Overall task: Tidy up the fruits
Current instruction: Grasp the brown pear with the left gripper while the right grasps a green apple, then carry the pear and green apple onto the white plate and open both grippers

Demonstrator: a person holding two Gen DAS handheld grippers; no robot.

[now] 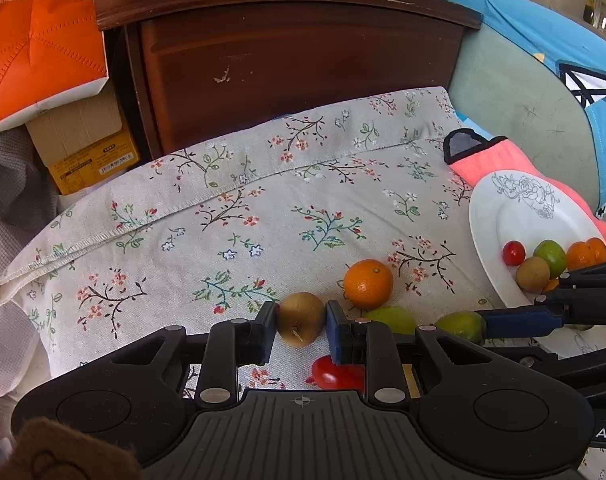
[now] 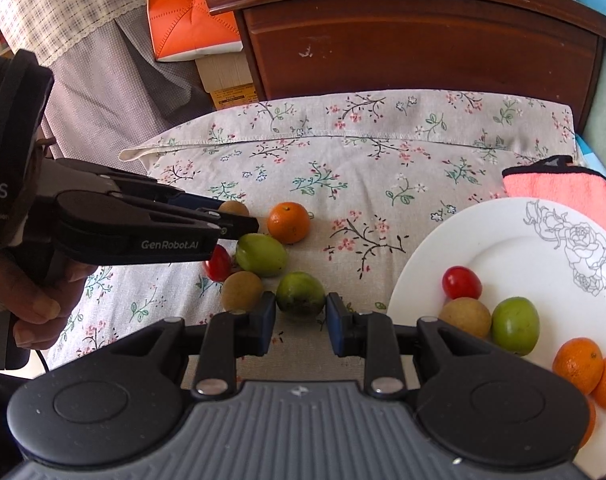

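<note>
- Gripping a brown round fruit (image 1: 301,319), the left gripper (image 1: 302,330) has its two blue fingers (image 1: 268,330) pressed on either side of it, above the floral cloth (image 1: 231,216).
- The right gripper (image 2: 301,326) is clenched on a dark green fruit (image 2: 300,293); both pads touch its sides.
- Loose fruit on the cloth: an orange (image 2: 288,222) just beyond the left gripper; a light green fruit (image 2: 262,255) beside it; a red cherry tomato (image 2: 219,263), partly hidden by the left gripper; a second brown fruit (image 2: 242,289) just left of the dark green fruit.
- The white plate (image 2: 515,236), with a rose outline on its rim, lies at the right of the cloth.
- It holds a cherry tomato (image 2: 461,282), a brown fruit (image 2: 465,317), a green fruit (image 2: 515,325) and two oranges (image 2: 579,364), all grouped at the near side.
- A pink towel (image 2: 559,188) lies under the plate's far edge.
- A dark wooden cabinet (image 1: 295,64) stands behind the cloth, an orange box (image 1: 35,40) to its left.
- A person's hand (image 2: 27,280) holds the left gripper's handle.
</note>
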